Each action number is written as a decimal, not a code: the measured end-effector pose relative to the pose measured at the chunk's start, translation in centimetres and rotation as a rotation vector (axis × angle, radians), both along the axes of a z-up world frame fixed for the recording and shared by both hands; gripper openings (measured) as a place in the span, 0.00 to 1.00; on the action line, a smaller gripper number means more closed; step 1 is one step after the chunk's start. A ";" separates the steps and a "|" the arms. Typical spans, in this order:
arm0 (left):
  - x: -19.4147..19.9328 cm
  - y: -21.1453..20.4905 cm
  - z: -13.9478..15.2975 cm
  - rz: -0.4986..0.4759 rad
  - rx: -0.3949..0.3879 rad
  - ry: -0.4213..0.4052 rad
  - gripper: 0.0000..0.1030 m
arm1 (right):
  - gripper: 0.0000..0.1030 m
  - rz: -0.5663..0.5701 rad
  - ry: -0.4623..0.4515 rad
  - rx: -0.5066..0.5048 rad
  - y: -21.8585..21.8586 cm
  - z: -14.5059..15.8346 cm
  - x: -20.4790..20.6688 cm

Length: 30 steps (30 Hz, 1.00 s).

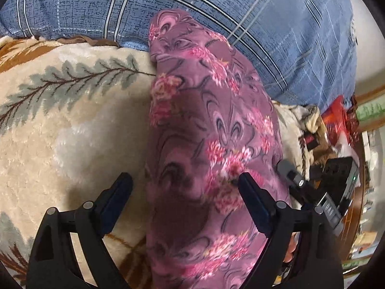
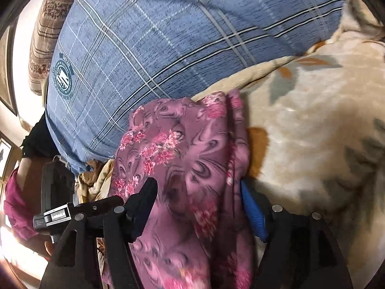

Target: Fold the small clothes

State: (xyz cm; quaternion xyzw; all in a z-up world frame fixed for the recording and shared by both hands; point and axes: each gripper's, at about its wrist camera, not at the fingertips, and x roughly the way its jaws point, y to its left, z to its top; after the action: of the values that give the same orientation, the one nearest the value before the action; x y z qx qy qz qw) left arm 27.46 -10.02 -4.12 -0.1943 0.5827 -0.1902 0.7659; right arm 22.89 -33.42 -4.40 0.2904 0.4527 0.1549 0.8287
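Note:
A purple garment with pink flowers (image 1: 211, 125) lies in a long folded strip on a cream fleece blanket (image 1: 72, 132). My left gripper (image 1: 185, 184) stands open wide over its near part. The left fingertip (image 1: 125, 185) hangs over bare blanket and the right fingertip (image 1: 245, 185) sits above the cloth. In the right wrist view the same garment (image 2: 187, 149) runs between the fingers of my right gripper (image 2: 196, 187), which is open. Its blue-padded finger (image 2: 252, 207) stands at the cloth's right edge without pinching it.
A blue plaid pillow (image 1: 168, 12) (image 2: 168, 36) lies behind the garment. A brown striped cushion (image 2: 50, 24) stands beyond it. Red packaging and clutter (image 1: 336, 115) crowd the bed's right side. Each gripper shows in the other's view (image 1: 312, 192) (image 2: 55, 214), with a magenta sleeve (image 2: 14, 200).

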 end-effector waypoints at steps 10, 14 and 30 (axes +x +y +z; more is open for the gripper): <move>-0.8 -0.7 1.2 0.020 0.055 -0.058 0.29 | 0.30 -0.001 -0.106 -0.212 3.3 2.6 -1.8; -1.9 -0.1 2.7 0.017 0.072 -0.104 0.27 | 0.29 -0.027 -0.150 -0.254 4.3 4.3 -2.9; -11.0 7.9 6.6 0.060 0.126 -0.169 0.27 | 0.29 0.043 -0.163 -0.193 11.8 7.4 -10.0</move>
State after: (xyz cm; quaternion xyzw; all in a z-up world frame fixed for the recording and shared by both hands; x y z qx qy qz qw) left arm 16.44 -2.07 2.45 -0.1464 0.5206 -0.1457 0.8285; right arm 12.93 -21.60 3.02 0.1858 0.4028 0.1516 0.8833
